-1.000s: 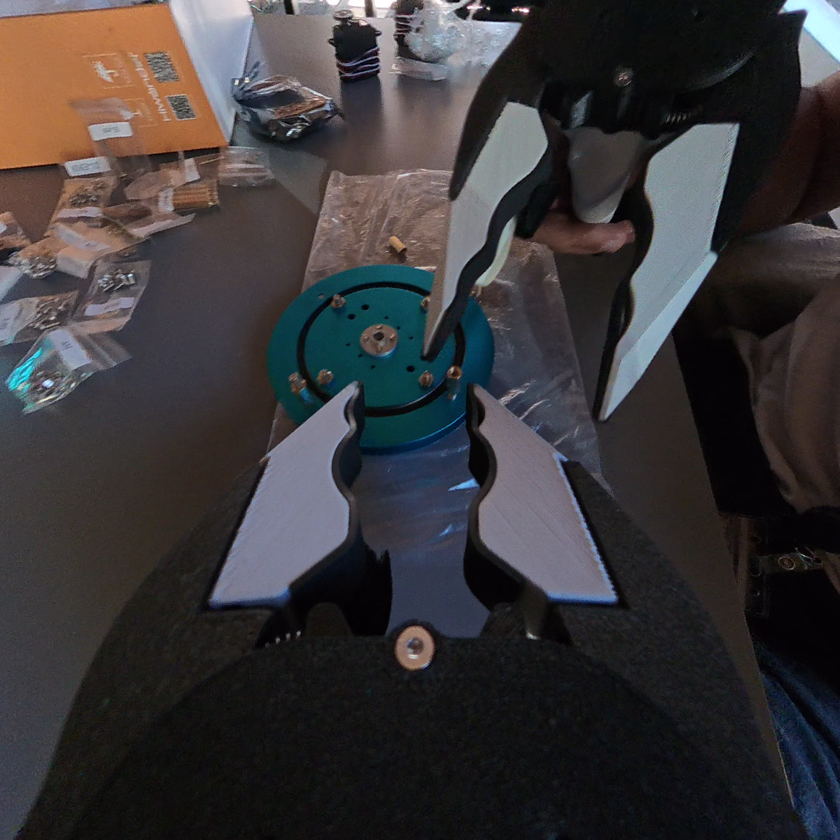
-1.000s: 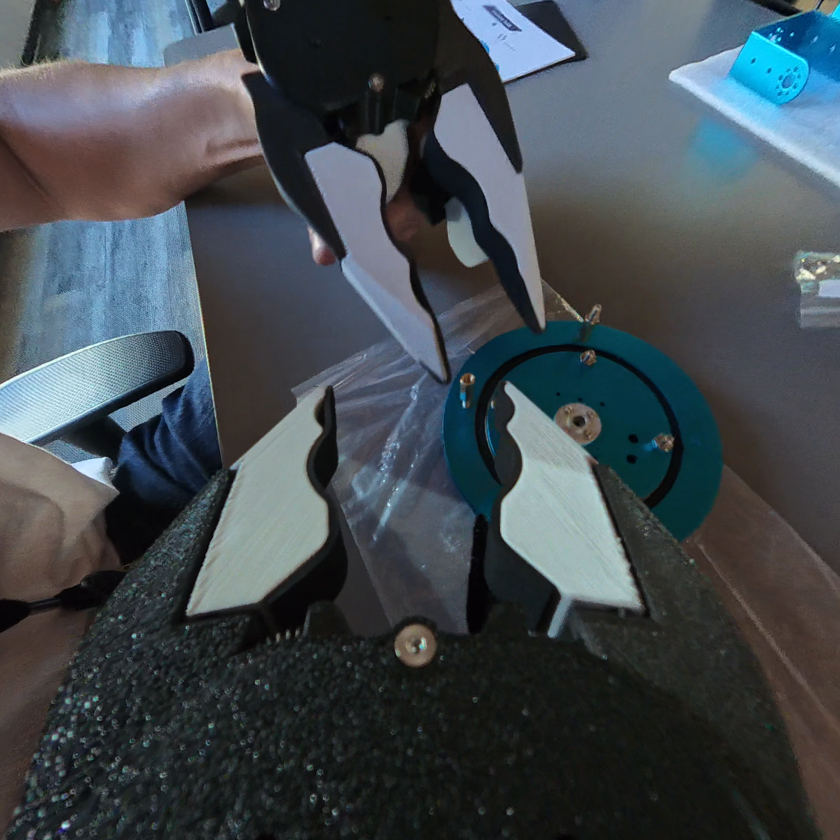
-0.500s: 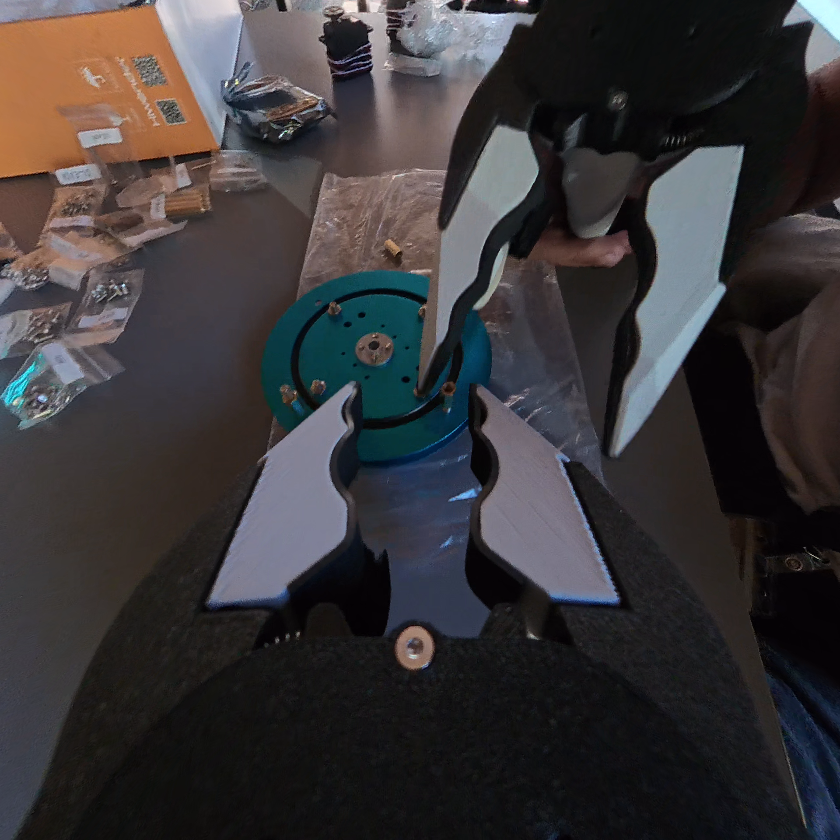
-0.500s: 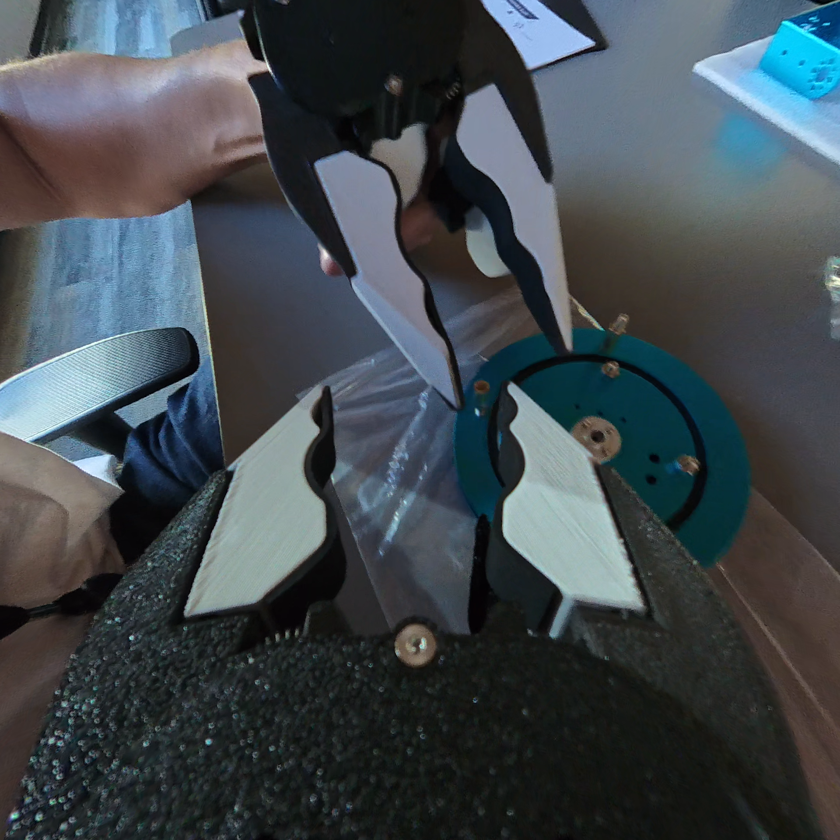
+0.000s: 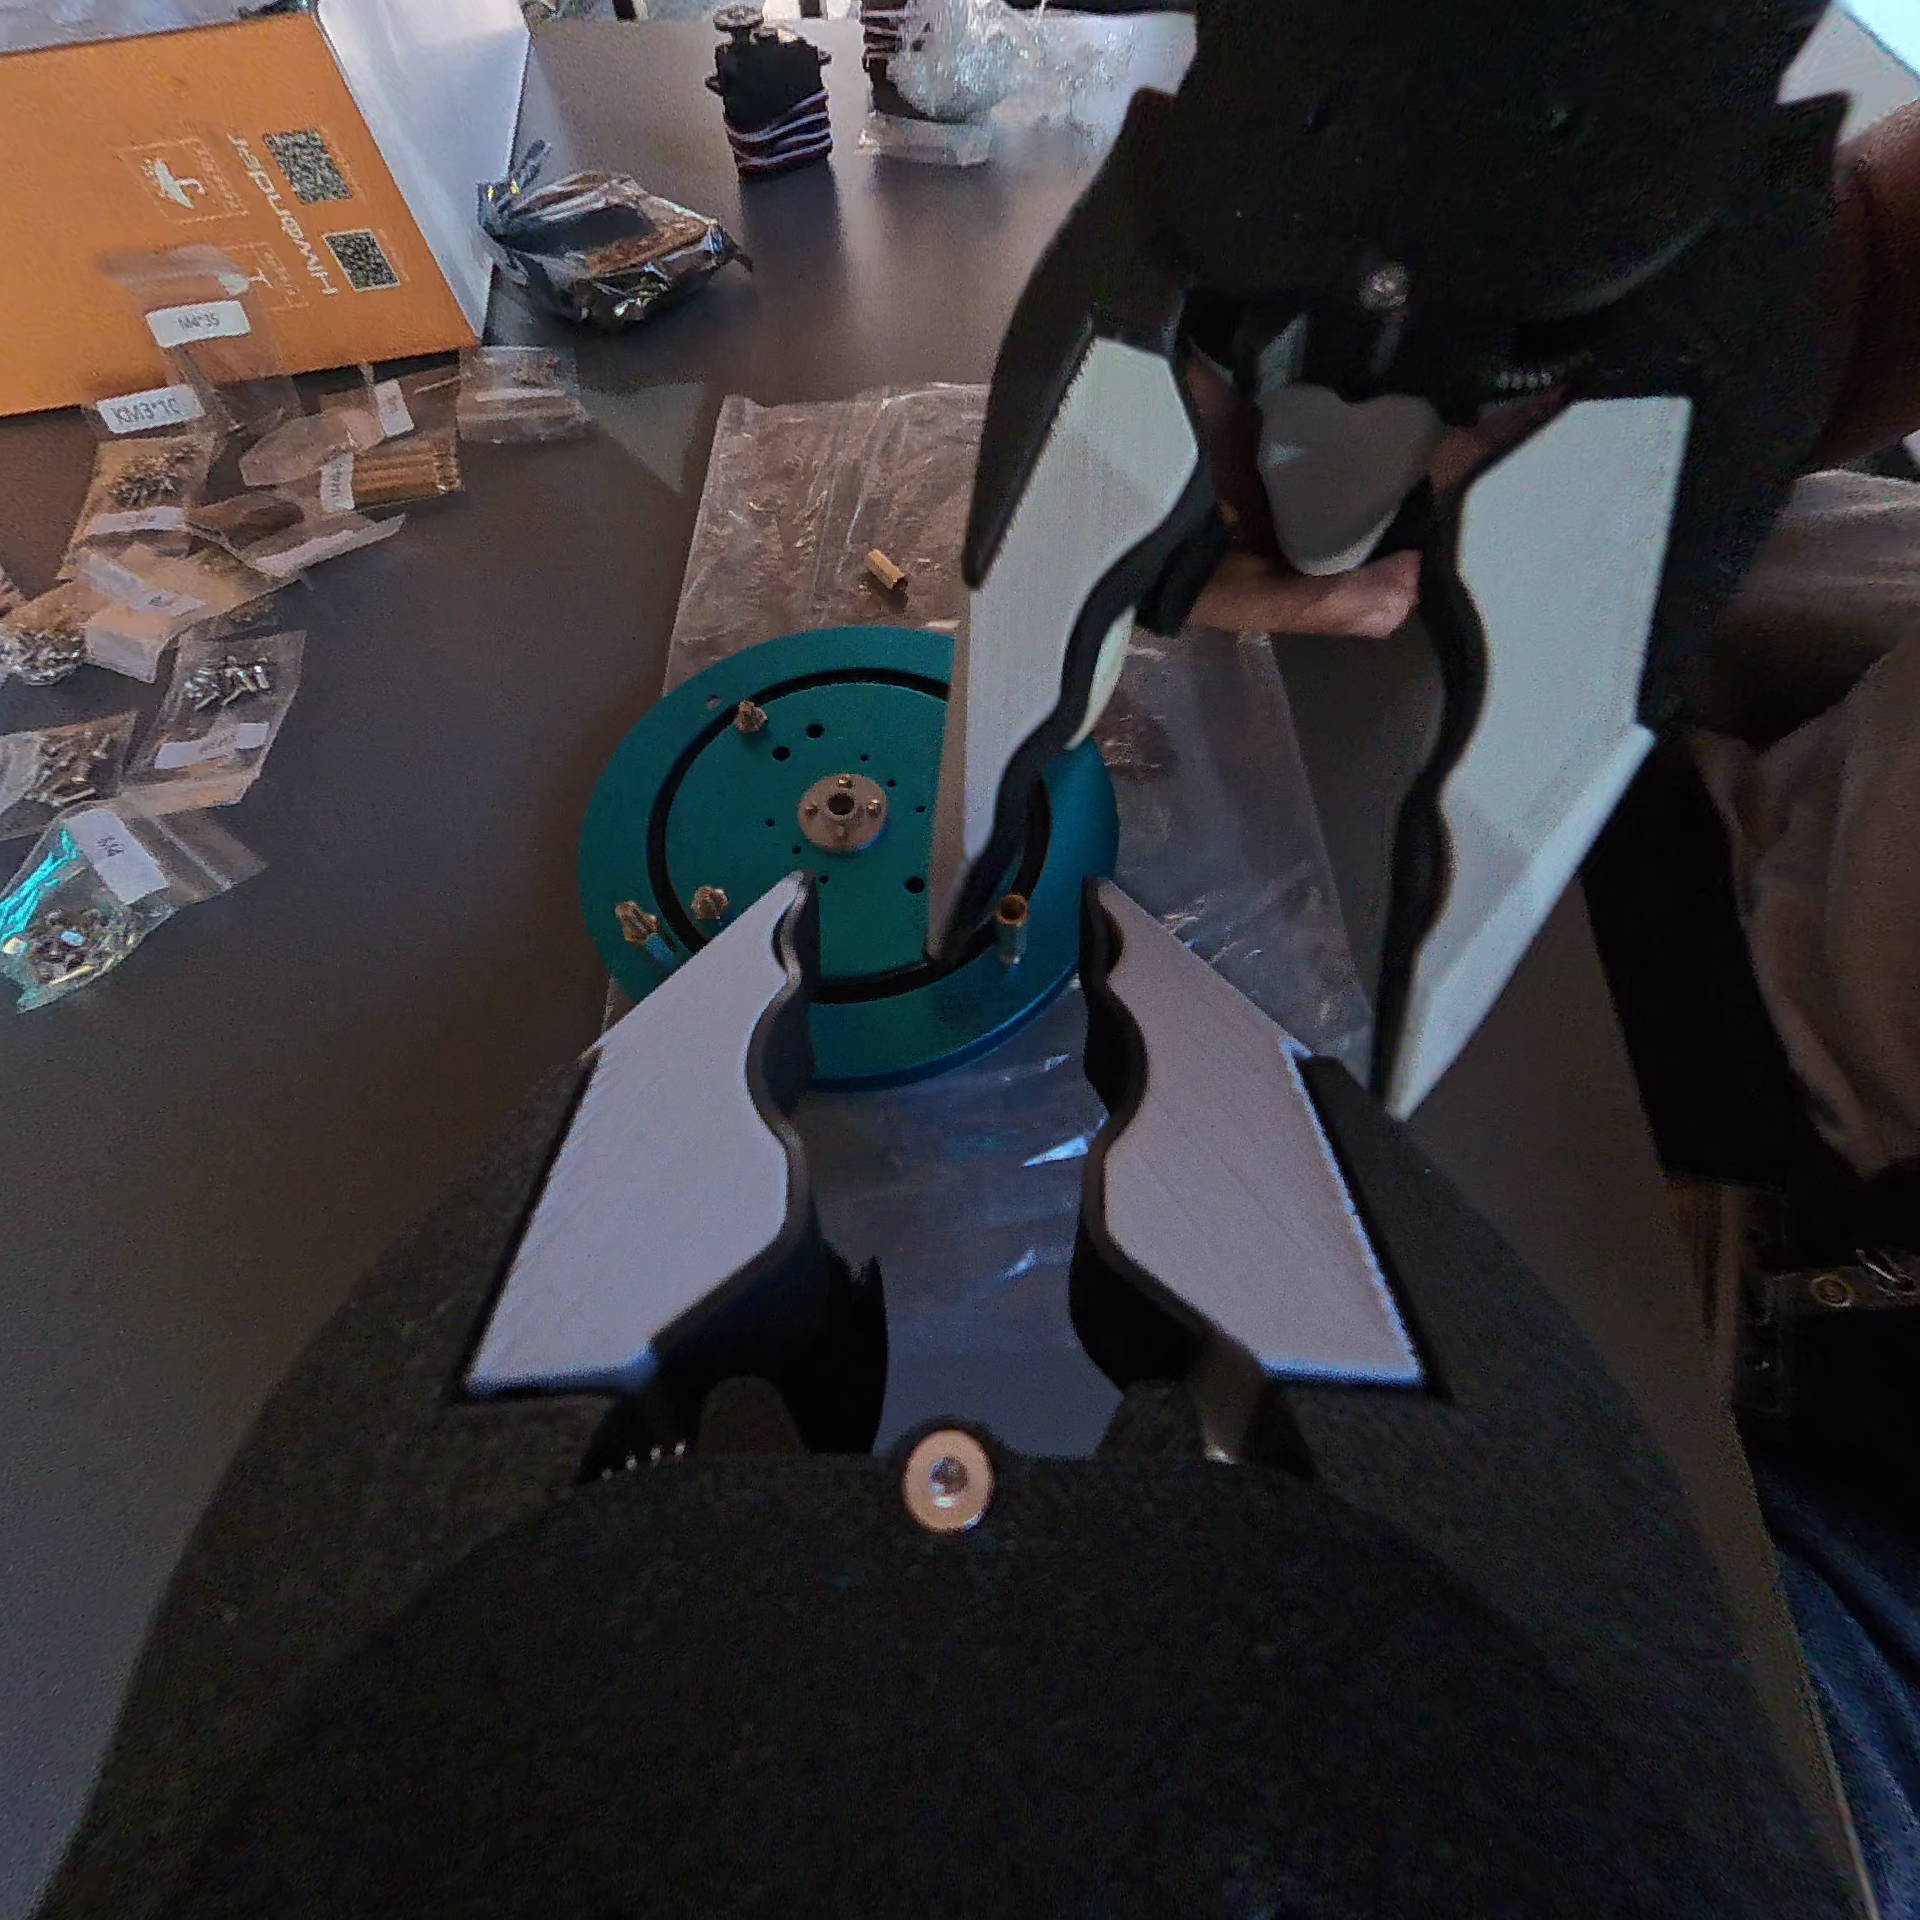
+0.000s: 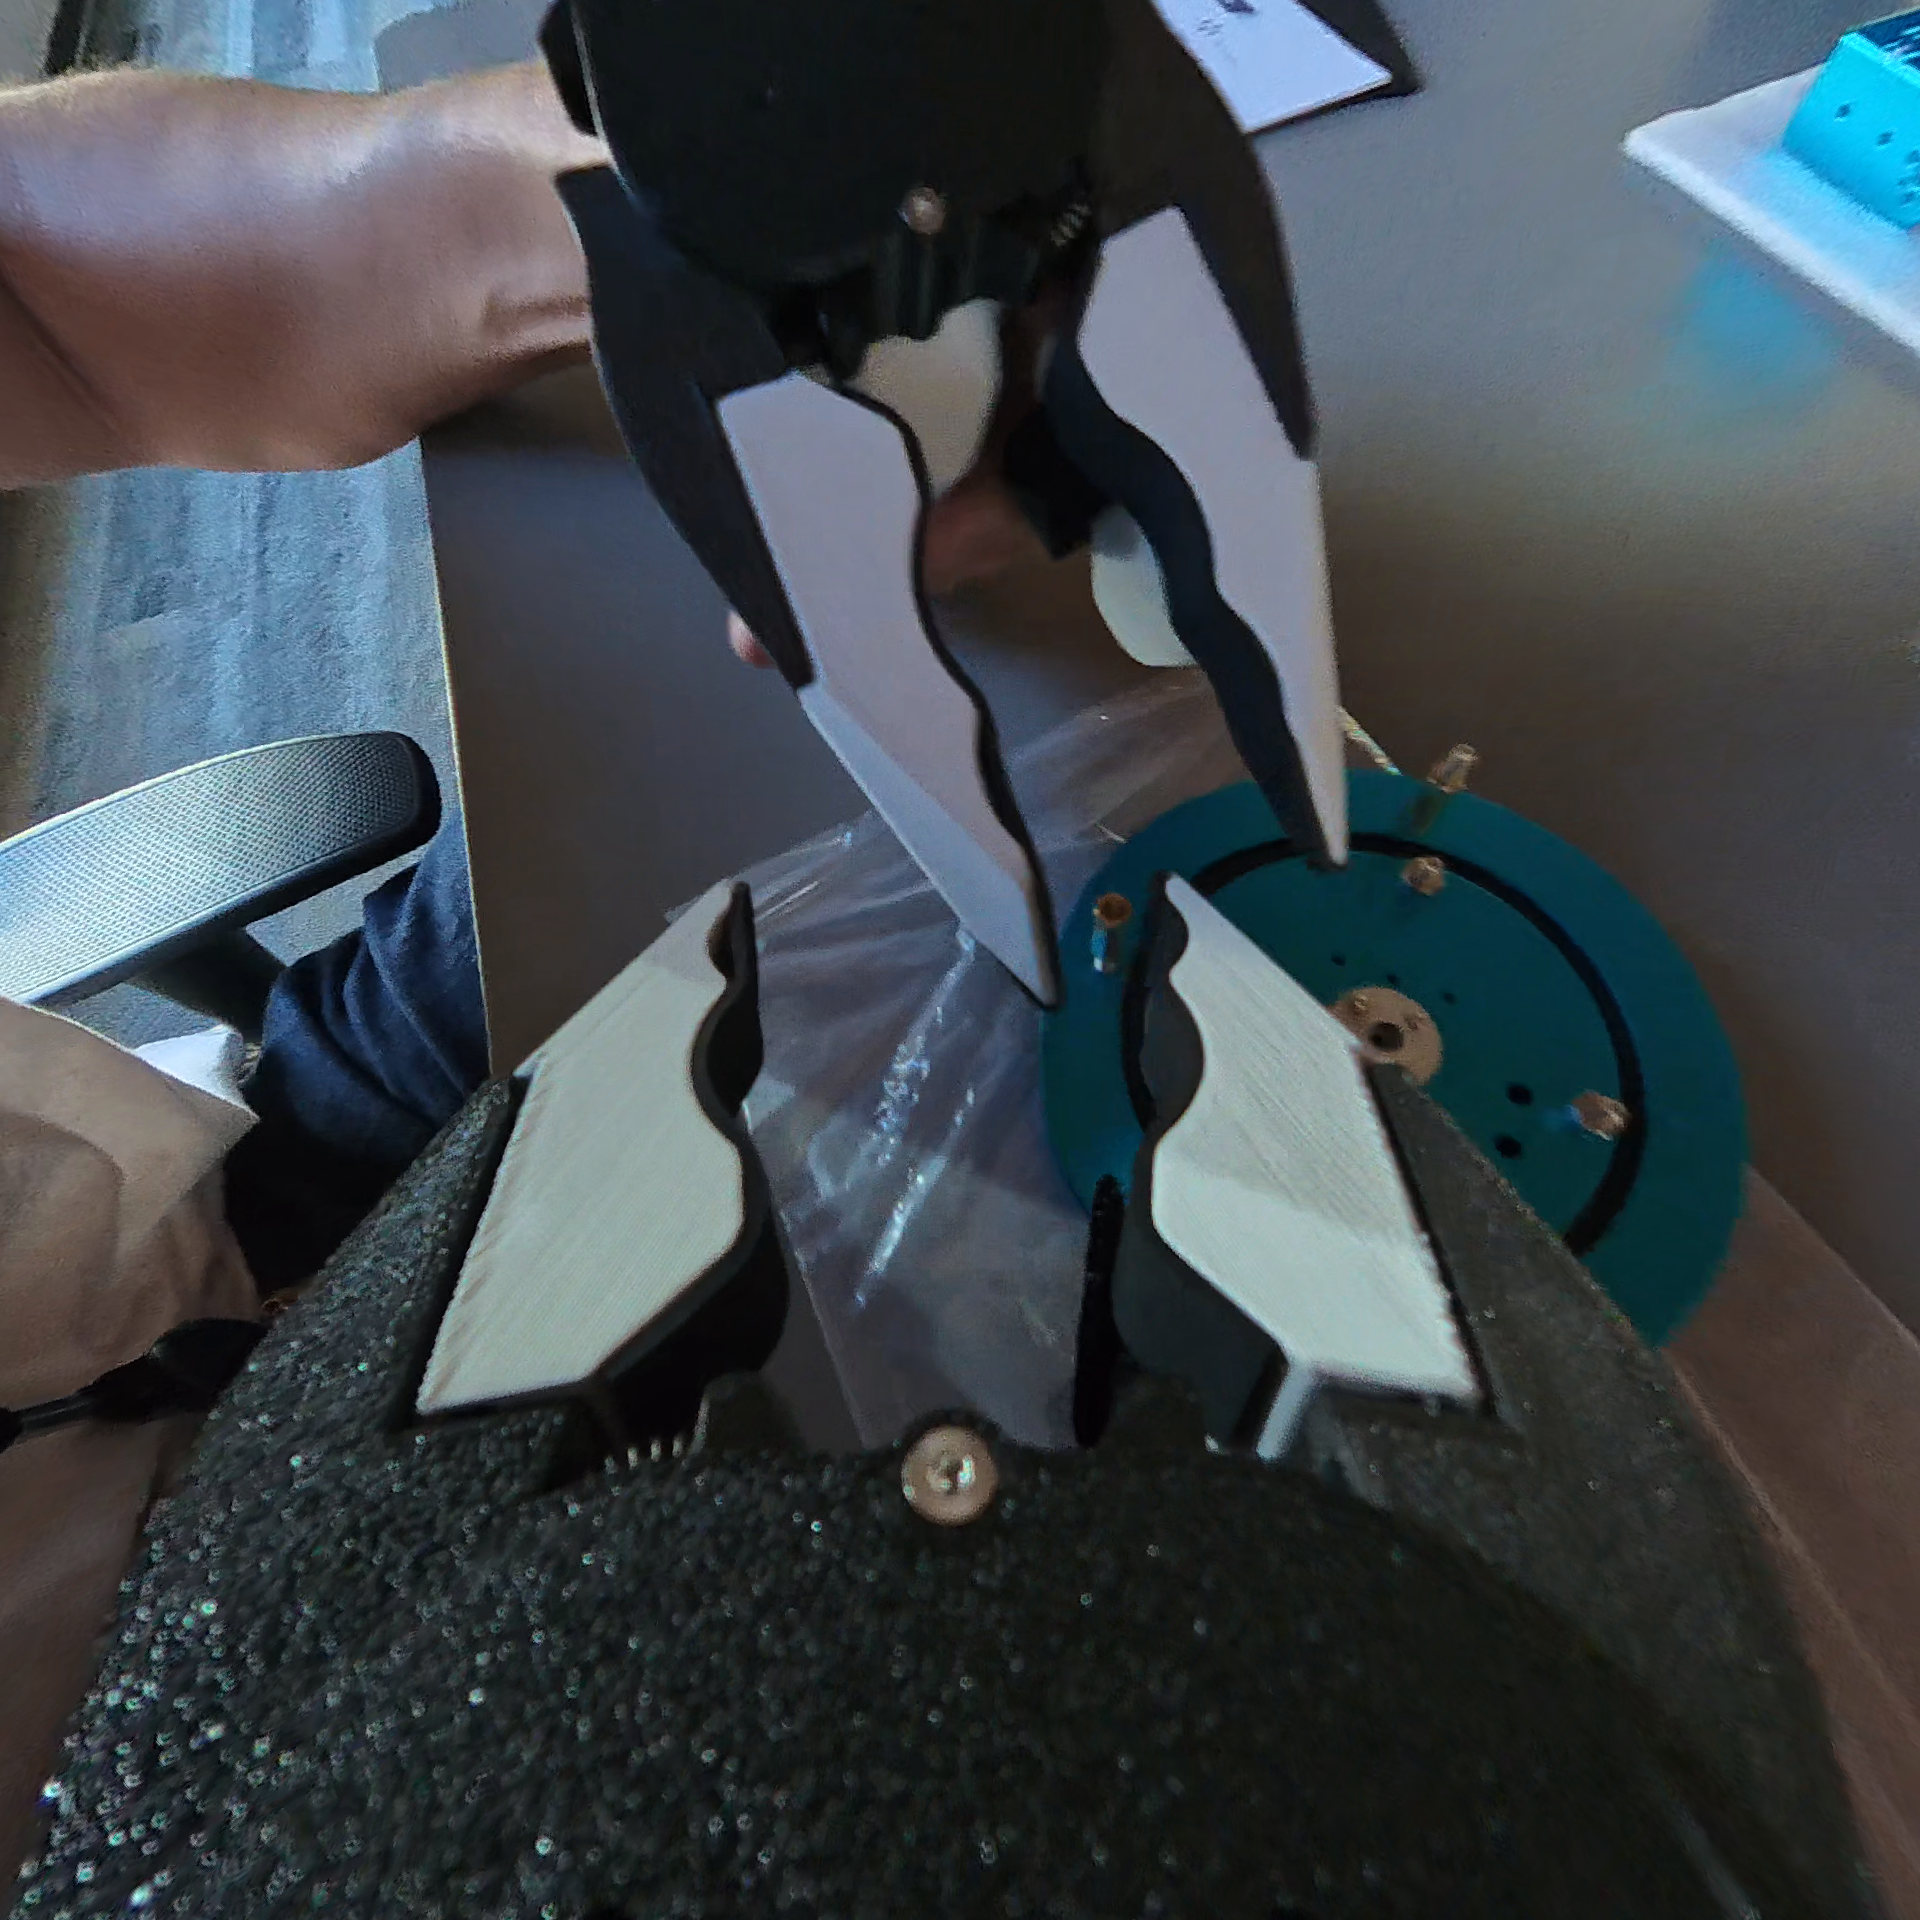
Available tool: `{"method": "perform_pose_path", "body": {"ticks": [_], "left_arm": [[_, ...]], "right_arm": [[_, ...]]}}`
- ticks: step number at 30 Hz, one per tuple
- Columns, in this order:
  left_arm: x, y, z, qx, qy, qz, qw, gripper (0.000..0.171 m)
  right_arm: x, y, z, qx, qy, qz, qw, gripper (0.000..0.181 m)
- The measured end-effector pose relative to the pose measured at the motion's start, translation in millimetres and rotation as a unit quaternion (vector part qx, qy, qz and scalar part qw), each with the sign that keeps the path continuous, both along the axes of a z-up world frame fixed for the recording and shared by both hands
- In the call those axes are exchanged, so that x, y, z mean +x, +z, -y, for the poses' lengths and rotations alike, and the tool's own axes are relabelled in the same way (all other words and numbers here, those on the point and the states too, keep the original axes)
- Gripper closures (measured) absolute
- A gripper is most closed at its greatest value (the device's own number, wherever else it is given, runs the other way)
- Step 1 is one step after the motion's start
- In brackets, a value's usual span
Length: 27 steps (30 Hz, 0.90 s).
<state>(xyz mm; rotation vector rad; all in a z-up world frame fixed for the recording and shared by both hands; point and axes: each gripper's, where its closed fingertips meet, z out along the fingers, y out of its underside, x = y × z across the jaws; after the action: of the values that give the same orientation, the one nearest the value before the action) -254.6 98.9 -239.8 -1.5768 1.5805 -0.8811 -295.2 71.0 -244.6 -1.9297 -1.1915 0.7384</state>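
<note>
A teal round disc [image 5: 717, 821] with several upright brass standoffs lies on a clear plastic bag [image 5: 831, 488] on the dark table. My left gripper [image 5: 945, 894] is open and empty, its tips over the disc's near rim. My right gripper [image 5: 1164, 1029] comes down from the upper right, open and empty. One of its fingertips [image 5: 940, 951] rests at the disc's black groove beside a brass standoff [image 5: 1010, 914]. In the right wrist view, the right gripper [image 6: 956, 894] sits at the disc's [image 6: 1538, 987] left edge. The left gripper [image 6: 1184, 930] points down at the disc there. A standoff [image 6: 1110, 914] stands between the two grippers' fingers.
A loose brass standoff [image 5: 885, 569] lies on the bag behind the disc. Small bags of screws [image 5: 156, 675], an orange box [image 5: 156, 208], a black foil bag [image 5: 613, 244] and a servo [image 5: 774, 94] lie left and behind. A chair armrest [image 6: 208, 831] is beside the table edge. It is some 4 cm from my left tips to the teal round disc [image 5: 717, 821]. The right camera catches it too, in the right wrist view [image 6: 1502, 956].
The right gripper's fingertip has slid across the disc from near its centre to the near groove beside a standoff. Both grippers have come closer to the disc and stay open.
</note>
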Motion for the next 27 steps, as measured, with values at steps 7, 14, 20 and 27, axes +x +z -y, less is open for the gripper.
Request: {"method": "perform_pose_path", "body": {"ticks": [7, 14, 20, 27], "left_arm": [[-25, 6, -25, -0.013, 0.046, 0.014, 0.999, 0.124], [2, -2, -2, 0.002, 0.005, -0.004, 1.0, 0.123], [-22, -1, -24, -0.011, 0.046, 0.003, 0.999, 0.123], [-4, 4, -3, -0.008, 0.008, 0.011, 1.0, 0.123]], "right_arm": [[15, 12, 16, 0.0, -0.003, -0.012, 1.0, 0.115], [0, -2, 0, 0.007, -0.008, 0.021, 1.0, 0.105], [13, 0, 15, -0.008, -0.01, 0.007, 1.0, 0.111], [-1, 1, 1, 0.008, -0.013, 0.012, 1.0, 0.104]]}}
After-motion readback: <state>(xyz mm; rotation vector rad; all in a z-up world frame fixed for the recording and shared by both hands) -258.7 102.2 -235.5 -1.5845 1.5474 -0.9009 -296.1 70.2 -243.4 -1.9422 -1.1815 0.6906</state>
